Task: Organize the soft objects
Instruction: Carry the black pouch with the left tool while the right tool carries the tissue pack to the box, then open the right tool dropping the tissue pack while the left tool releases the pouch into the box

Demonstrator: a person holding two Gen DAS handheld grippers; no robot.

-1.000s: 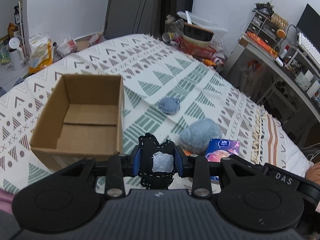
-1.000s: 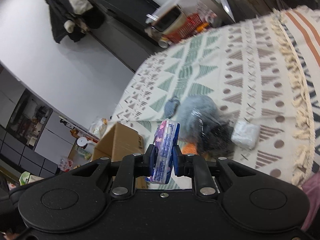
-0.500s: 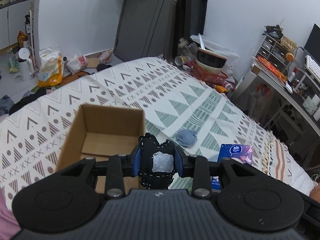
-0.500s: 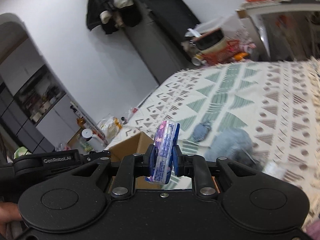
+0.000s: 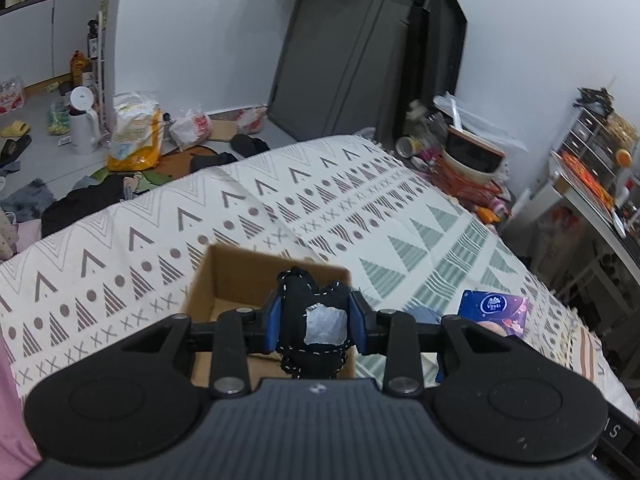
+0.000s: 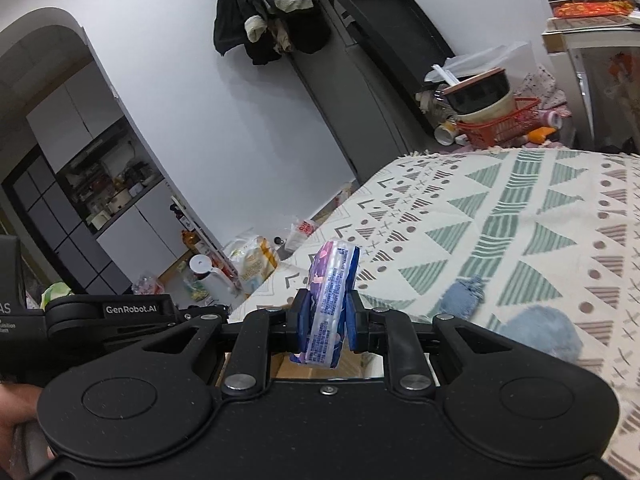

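My left gripper [image 5: 316, 322] was closed on a black pouch [image 5: 312, 320] with white stitching and a grey patch, pinched across its middle, with cloth bulging above and below the pads. It hung over the open box [image 5: 236, 276] that sat on the bed [image 5: 400, 240] towards its near edge. I judged the pouch light and limp: it would sag and fold, so the grip across its bulk suited it, and it should drop cleanly once I opened.

My right gripper [image 6: 326, 316] was shut on a tissue pack [image 6: 328, 304], held edge-on by its flat faces, its wrapper squeezed in between the pads. The left view showed the same pack [image 5: 494, 312] just right of the box. I took it for light and springy with a slick plastic skin, so it could slide if I slackened; the broad faces were the right place to hold. Only a sliver of cardboard showed below the pack, so I could not tell whether it was above the box.

Counted: one box, one pouch, one pack. On the bed to my right lay two more soft things, a small blue puff [image 6: 462, 298] and, nearer me, a larger fluffy blue one [image 6: 538, 332], close together. Both looked feather-light and squashy, safe to pinch anywhere. The box, so far as I could see in, held nothing.
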